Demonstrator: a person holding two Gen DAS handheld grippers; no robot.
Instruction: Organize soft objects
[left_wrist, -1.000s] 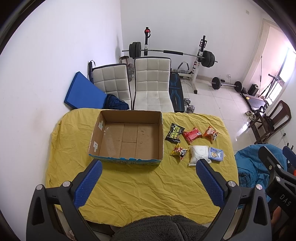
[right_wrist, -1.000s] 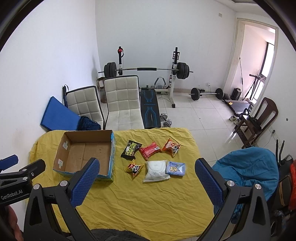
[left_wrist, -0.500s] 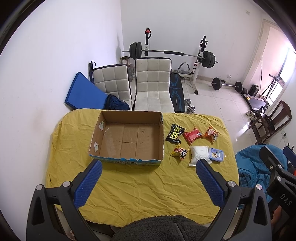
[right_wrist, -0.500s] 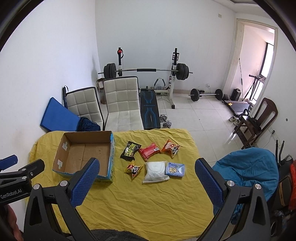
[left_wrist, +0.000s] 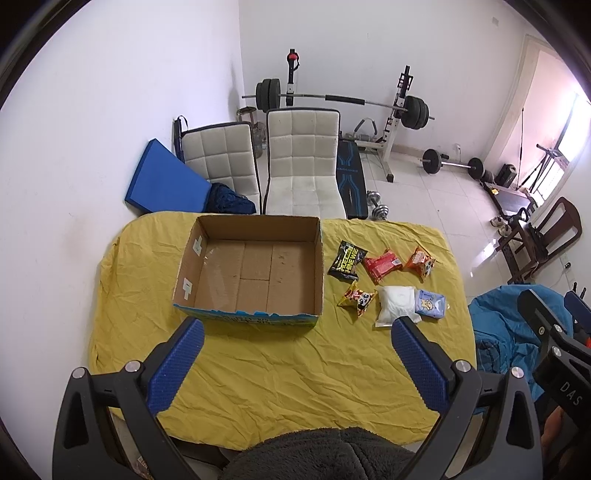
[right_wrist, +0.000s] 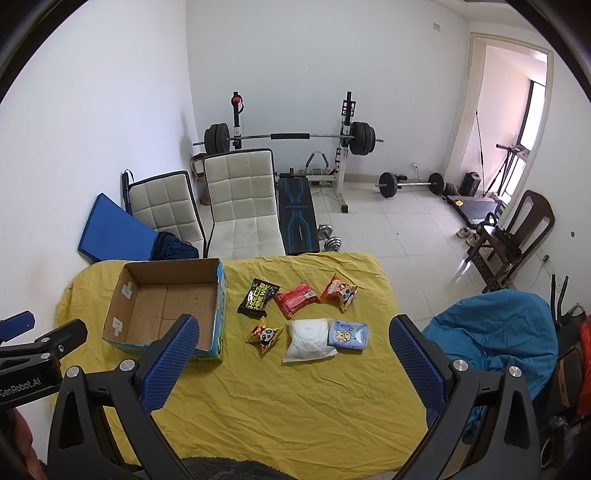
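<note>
An open, empty cardboard box (left_wrist: 255, 269) (right_wrist: 166, 314) sits on the yellow cloth-covered table (left_wrist: 280, 373) (right_wrist: 295, 398). To its right lie several soft packets: a black one (left_wrist: 347, 260) (right_wrist: 258, 297), a red one (left_wrist: 382, 265) (right_wrist: 295, 298), an orange one (left_wrist: 420, 261) (right_wrist: 341, 291), a small panda one (left_wrist: 358, 298) (right_wrist: 265, 334), a white pouch (left_wrist: 395, 304) (right_wrist: 308, 339) and a light blue one (left_wrist: 430, 303) (right_wrist: 348, 334). My left gripper (left_wrist: 295, 363) and right gripper (right_wrist: 293, 362) are open and empty, held high above the table's near side.
Two white padded chairs (left_wrist: 301, 162) (left_wrist: 221, 158) stand behind the table, with a blue mat (left_wrist: 164, 182) against the wall. A barbell rack (right_wrist: 288, 138) and weights are further back. A blue beanbag (right_wrist: 491, 343) and a wooden chair (right_wrist: 513, 236) are at the right.
</note>
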